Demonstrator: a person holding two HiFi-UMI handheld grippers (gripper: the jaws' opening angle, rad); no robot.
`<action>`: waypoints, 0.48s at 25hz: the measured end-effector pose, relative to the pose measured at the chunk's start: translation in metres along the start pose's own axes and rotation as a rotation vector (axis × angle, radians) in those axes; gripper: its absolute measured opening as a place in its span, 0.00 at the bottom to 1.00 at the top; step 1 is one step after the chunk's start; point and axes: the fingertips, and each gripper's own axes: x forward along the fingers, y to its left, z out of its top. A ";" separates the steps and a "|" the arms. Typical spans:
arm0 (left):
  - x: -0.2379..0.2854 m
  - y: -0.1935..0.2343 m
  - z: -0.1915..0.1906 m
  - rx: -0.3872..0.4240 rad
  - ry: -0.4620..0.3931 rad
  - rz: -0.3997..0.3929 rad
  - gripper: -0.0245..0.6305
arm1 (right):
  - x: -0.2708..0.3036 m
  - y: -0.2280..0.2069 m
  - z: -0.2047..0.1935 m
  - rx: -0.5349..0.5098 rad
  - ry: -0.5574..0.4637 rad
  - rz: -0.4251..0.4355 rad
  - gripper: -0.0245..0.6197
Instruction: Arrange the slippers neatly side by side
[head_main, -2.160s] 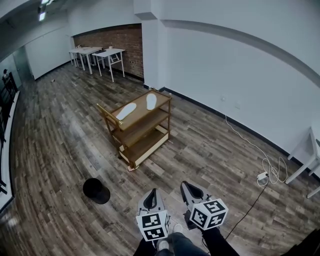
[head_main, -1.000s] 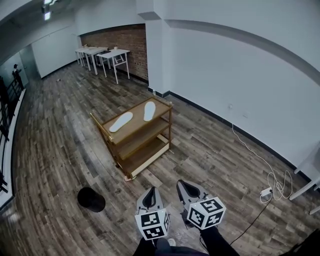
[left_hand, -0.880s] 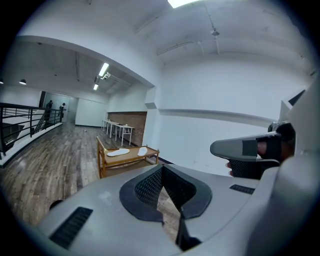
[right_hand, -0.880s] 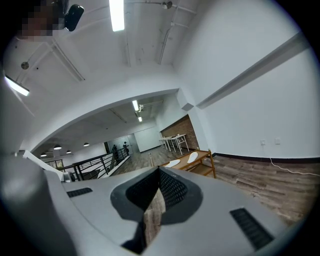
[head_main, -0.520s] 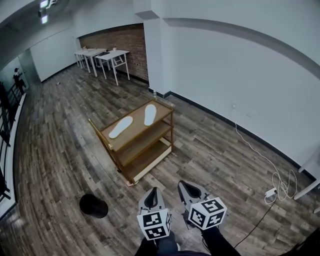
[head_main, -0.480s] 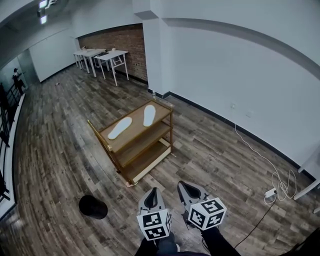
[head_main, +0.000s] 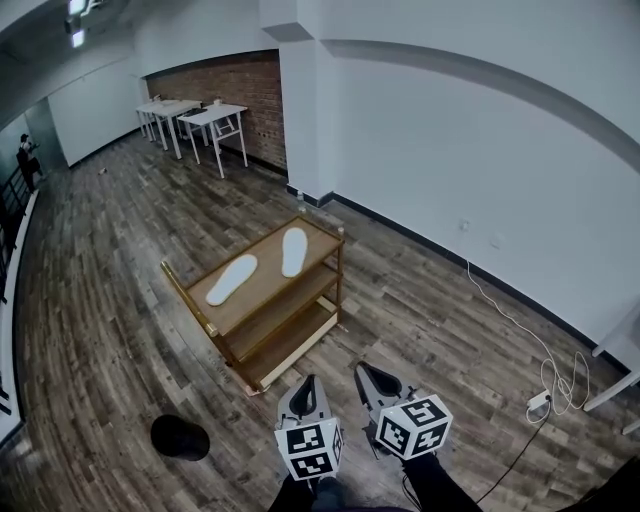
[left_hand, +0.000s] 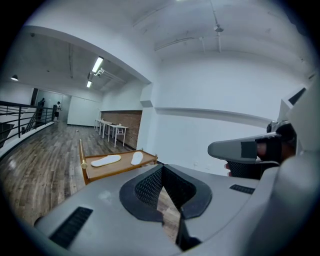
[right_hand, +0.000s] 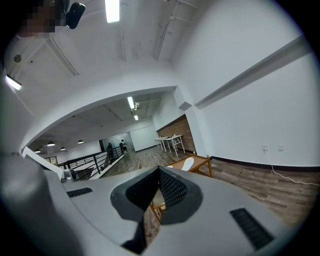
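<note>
- The grey left gripper and grey right gripper are side by side low in the head view, each with its jaws pressed together on nothing.
- A black round object lies on the dark wood-plank floor.
- On the top shelf of the three-tier wooden trolley, one white flat slipper and a second white slipper lie apart and splayed.
- White tables stand by the red brick wall.
- The trolley now appears nearer than before, and the slippers have not moved on it.
</note>
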 end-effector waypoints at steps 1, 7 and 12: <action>0.007 0.004 0.004 0.002 -0.003 -0.002 0.04 | 0.008 -0.002 0.003 0.000 0.000 -0.001 0.03; 0.041 0.032 0.011 0.002 0.012 -0.005 0.04 | 0.051 -0.007 0.008 -0.003 0.011 -0.010 0.03; 0.066 0.035 0.013 0.004 0.020 -0.036 0.04 | 0.069 -0.019 0.010 0.003 0.009 -0.042 0.03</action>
